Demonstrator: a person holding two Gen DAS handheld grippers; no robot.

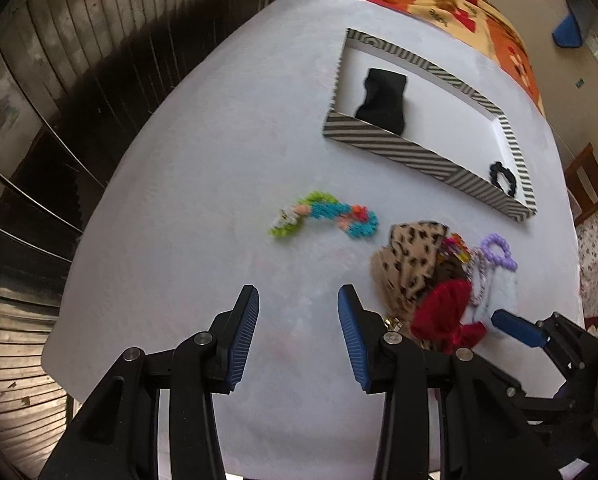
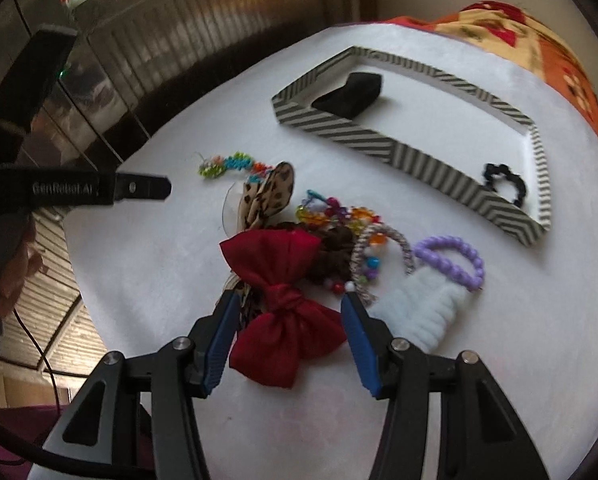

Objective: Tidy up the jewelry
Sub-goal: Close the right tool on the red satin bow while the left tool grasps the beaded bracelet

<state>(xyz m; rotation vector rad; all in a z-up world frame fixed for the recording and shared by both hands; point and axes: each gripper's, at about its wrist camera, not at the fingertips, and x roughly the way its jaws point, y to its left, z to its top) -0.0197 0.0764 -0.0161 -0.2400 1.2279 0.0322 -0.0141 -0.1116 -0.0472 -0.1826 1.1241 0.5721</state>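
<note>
"GenRobot.AI" reads on the left gripper (image 2: 143, 188) body. Left gripper (image 1: 298, 312) pitched steeply down over bare white table (image 1: 179, 240), jaws apart, nothing between. Right gripper (image 2: 287, 320) also nose-down, jaws apart, straddling the red bow (image 2: 283, 300), pads not pressing. Jewelry pile (image 2: 339, 236) sits beside the striped tray (image 2: 379, 144).

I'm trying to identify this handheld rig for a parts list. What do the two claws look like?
Both are matte black, with angular linkage arms joined by round silver pivot pins. Each left claw and right claw finger carries a blue ribbed pad. The left unit's side reads "GenRobot.AI" in pale letters. A black cable hangs nearby.
</note>
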